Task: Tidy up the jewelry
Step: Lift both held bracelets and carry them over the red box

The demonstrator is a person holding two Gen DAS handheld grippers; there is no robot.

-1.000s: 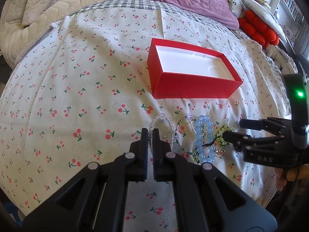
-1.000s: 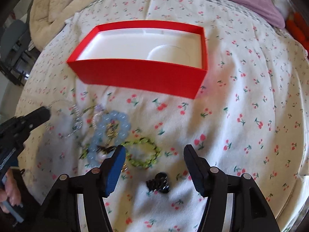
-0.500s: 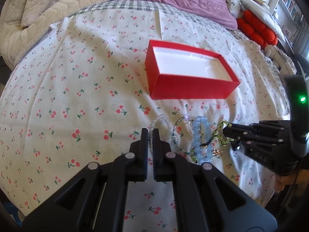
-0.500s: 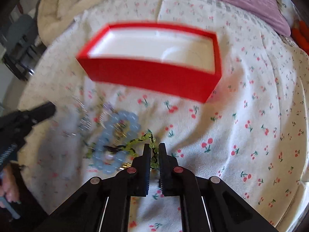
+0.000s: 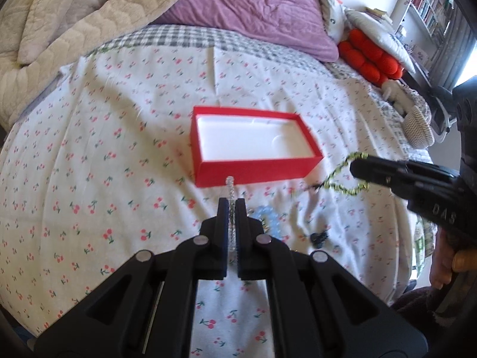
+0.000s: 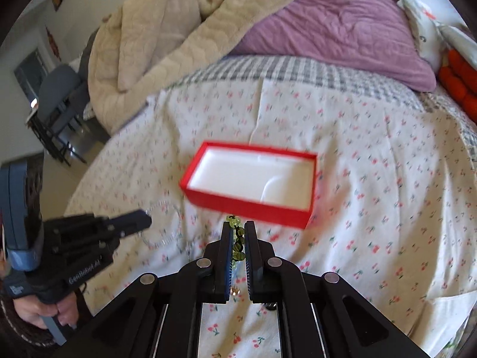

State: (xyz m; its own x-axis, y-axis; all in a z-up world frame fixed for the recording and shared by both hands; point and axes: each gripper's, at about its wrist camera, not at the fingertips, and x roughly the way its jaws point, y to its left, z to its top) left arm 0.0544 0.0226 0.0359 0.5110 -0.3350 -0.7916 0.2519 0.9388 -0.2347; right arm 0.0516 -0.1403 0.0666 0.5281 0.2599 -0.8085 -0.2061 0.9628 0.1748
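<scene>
A: How much room is there around the open red cardboard box with the white liner (image 5: 253,149)?

B: Plenty. It sits near the middle of the white cherry-print bedsheet (image 5: 104,164), with bare sheet on every side. Its near wall faces both grippers and nothing lies inside it.

A: What is each gripper doing?

B: The left gripper (image 5: 232,205) is clenched on a clear crystal-bead bracelet (image 5: 230,188), whose loop pokes up past the fingertips, lifted off the sheet in front of the box's near wall. The right gripper (image 6: 238,228) is clamped on a yellow-green beaded bracelet (image 6: 237,238); in the left wrist view that bracelet (image 5: 345,176) dangles from its tip, in the air to the right of the box.

A: What lies around them?

B: A pale blue chunky-bead bracelet (image 5: 266,220) rests on the sheet just beside the left gripper's fingers, and a small black hair claw (image 5: 319,237) lies a little further right. Behind the box are a grey checked cover (image 6: 298,74), a purple pillow (image 5: 253,9), a beige quilted blanket (image 6: 179,29) and a red plush toy (image 5: 369,56), all well apart from it.

A: Any writing?

B: "DAS" shows on the right gripper's body, and "GenRobot.AI" on the left one's.
</scene>
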